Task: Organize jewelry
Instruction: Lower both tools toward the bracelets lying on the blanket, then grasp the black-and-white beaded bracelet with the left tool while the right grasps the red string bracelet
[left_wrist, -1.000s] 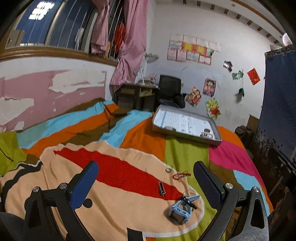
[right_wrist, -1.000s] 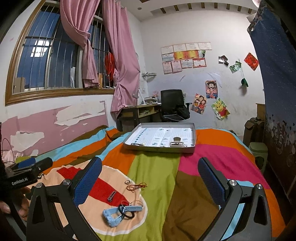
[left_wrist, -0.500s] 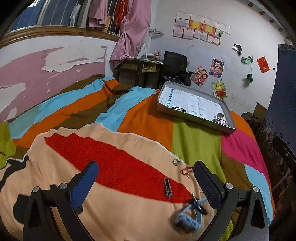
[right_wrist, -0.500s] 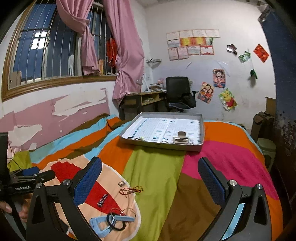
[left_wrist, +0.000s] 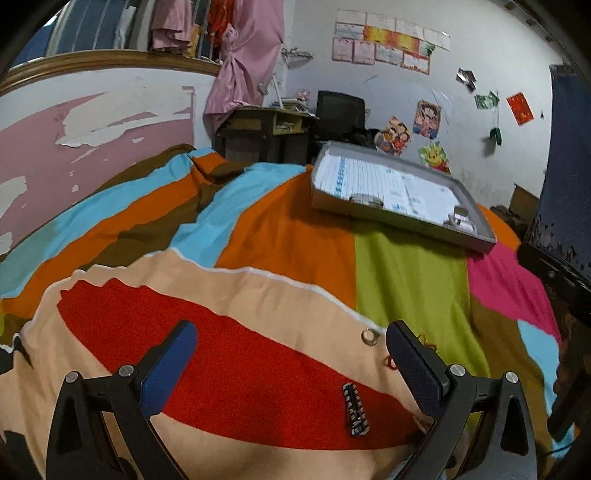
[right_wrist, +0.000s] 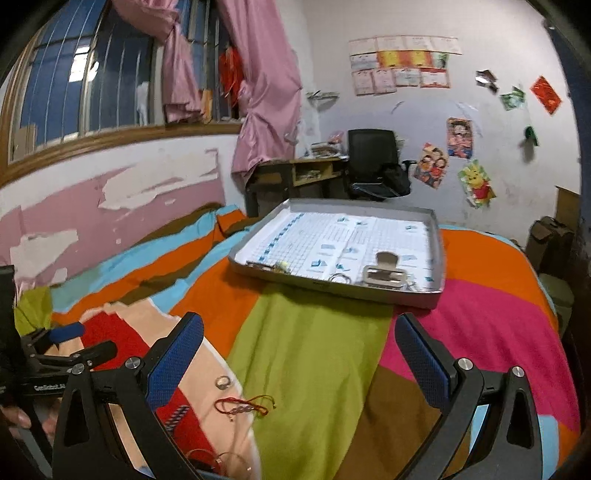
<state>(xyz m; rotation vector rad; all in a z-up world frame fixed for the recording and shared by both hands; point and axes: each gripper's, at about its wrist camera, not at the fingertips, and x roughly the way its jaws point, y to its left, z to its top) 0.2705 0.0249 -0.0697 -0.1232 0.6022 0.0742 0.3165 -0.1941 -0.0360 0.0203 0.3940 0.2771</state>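
Loose jewelry lies on a striped bedspread: a silver ring (left_wrist: 369, 336) (right_wrist: 223, 381), a red string bracelet (right_wrist: 243, 405) and a dark beaded hair clip (left_wrist: 355, 410) (right_wrist: 174, 416). Farther back, a grey tray (left_wrist: 399, 216) (right_wrist: 332, 288) lined with gridded paper holds a few metal pieces. My left gripper (left_wrist: 291, 343) hovers open just above the bedspread, the clip and ring near its right finger. The right gripper (right_wrist: 299, 334) is open over the green stripe, with the bracelet and ring low at its left finger. The left gripper (right_wrist: 74, 338) shows at the right wrist view's left edge.
A desk (right_wrist: 299, 173) and a black office chair (right_wrist: 373, 162) stand against the far wall behind the bed. A peeling pink wall (left_wrist: 74, 147) and a barred window with pink curtains (right_wrist: 258, 81) run along the left. A dark blue curtain (left_wrist: 569, 166) hangs at the right.
Both grippers moved forward and lower toward the jewelry. The blue watch and dark ring at the near edge have slipped out of both views. Both stay open.
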